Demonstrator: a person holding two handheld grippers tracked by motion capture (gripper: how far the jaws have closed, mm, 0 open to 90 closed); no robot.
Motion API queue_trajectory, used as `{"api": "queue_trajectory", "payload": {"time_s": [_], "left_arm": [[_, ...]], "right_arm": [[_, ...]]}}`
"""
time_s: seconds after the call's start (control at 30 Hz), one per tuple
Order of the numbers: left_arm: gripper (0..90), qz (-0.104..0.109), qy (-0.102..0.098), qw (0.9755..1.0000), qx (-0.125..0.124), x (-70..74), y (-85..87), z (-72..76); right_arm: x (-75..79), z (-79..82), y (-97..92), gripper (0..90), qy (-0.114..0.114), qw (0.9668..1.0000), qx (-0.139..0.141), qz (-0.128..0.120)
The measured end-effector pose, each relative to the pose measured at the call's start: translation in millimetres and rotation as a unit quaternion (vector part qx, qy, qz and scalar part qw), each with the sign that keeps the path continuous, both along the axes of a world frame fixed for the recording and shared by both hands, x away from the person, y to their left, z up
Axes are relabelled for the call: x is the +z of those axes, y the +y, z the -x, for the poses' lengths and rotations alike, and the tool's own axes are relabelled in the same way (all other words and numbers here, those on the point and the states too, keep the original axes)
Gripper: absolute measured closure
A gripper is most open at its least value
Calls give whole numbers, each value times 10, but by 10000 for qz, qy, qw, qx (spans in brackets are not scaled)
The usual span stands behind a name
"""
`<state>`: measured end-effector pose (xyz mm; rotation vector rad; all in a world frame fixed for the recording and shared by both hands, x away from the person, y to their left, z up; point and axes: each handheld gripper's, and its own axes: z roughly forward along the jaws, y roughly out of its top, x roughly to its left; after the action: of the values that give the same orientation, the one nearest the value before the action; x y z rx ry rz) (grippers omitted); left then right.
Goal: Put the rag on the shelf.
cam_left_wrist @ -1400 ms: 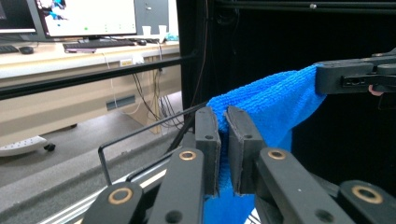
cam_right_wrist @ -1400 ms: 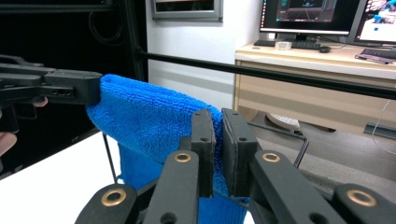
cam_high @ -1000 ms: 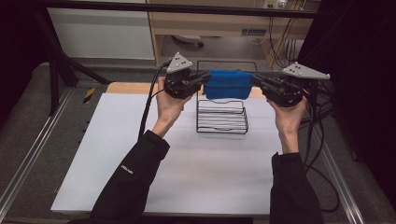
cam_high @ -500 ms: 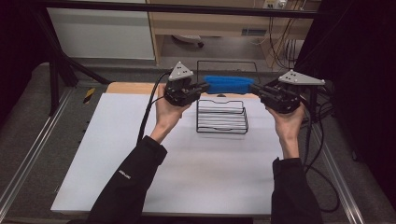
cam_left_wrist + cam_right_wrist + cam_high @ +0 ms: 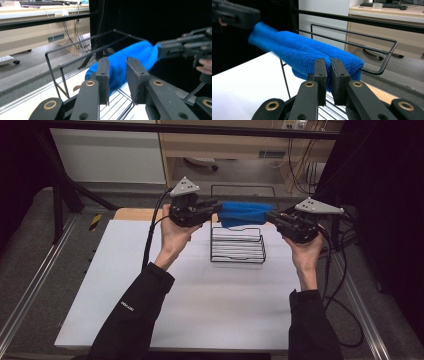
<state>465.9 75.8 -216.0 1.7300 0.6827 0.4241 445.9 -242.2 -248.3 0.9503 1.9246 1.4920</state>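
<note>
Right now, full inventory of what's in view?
Cloth: 1, blue, bunched, held in the air between both grippers above the rack.
Wire rack: 1, black, far middle of the table.
Table: 1, white top, wooden far edge.
Cabinet: 1, beige, behind the table.
Left gripper: 1, black, jaws on the cloth's left end.
Right gripper: 1, black, jaws clamped on the cloth's right end.
Sleeves: 2, black.

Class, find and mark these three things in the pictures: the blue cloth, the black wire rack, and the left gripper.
blue cloth (image 5: 245, 213): high view, middle of the fabric stretched between the grippers.
black wire rack (image 5: 238, 251): high view, its wire floor.
left gripper (image 5: 117, 82): left gripper view, midway between its fingers.
</note>
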Motion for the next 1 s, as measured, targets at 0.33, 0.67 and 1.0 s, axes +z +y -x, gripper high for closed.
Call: {"api": "queue_trajectory", "payload": {"time_s": [0.33, 0.67, 1.0], "left_arm": [[814, -511, 423, 9977, -169, -115, -173, -49], [889, -917, 565, 9940, -188, -334, -290, -91], [894, -1008, 541, 9934, -83, -441, -308, -144]], "right_arm": [[-39, -2, -5, 821, -5, 10000, 43, 68], [-71, -14, -3, 787, 71, 9999, 92, 47], [-30, 21, -21, 686, -8, 9998, 169, -141]]}}
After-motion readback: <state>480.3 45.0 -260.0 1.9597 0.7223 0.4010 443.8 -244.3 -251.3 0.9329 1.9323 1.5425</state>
